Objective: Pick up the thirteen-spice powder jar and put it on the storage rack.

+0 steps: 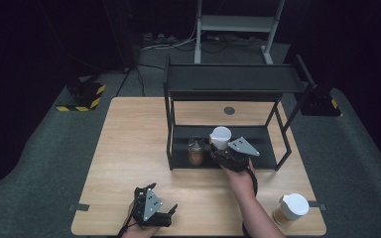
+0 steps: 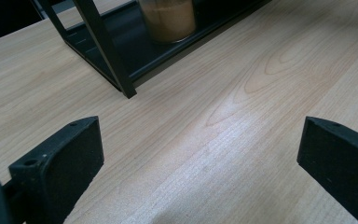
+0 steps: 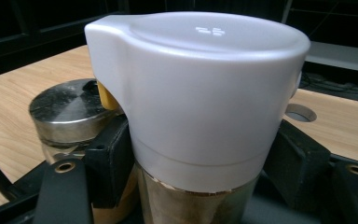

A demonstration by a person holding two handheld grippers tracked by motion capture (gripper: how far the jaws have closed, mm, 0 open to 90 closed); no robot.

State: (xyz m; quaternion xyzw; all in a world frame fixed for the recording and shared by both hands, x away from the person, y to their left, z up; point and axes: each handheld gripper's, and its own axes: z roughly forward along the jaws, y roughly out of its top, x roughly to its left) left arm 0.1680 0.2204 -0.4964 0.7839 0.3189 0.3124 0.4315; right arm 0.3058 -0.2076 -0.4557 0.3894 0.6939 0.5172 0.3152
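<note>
My right gripper [image 1: 222,148] is shut on a glass jar with a white lid [image 1: 220,137], which it holds over the lower shelf of a black two-tier rack [image 1: 233,79]. In the right gripper view, the black pads [image 3: 112,158] press on both sides of this jar [image 3: 200,93], just under its lid. Close to its left stands a jar of brown powder with a metal lid [image 1: 195,151] [image 3: 67,107]. Near the table's front edge my left gripper [image 1: 162,197] is open, its jaws [image 2: 198,140] wide apart over bare wood, pointing at the rack's front leg [image 2: 107,51].
A second white-lidded jar [image 1: 291,209] stands at the table's front right corner. A round cable hole [image 1: 229,110] sits in the wooden tabletop [image 1: 129,144] behind the rack. The rack's upper shelf overhangs the lower one.
</note>
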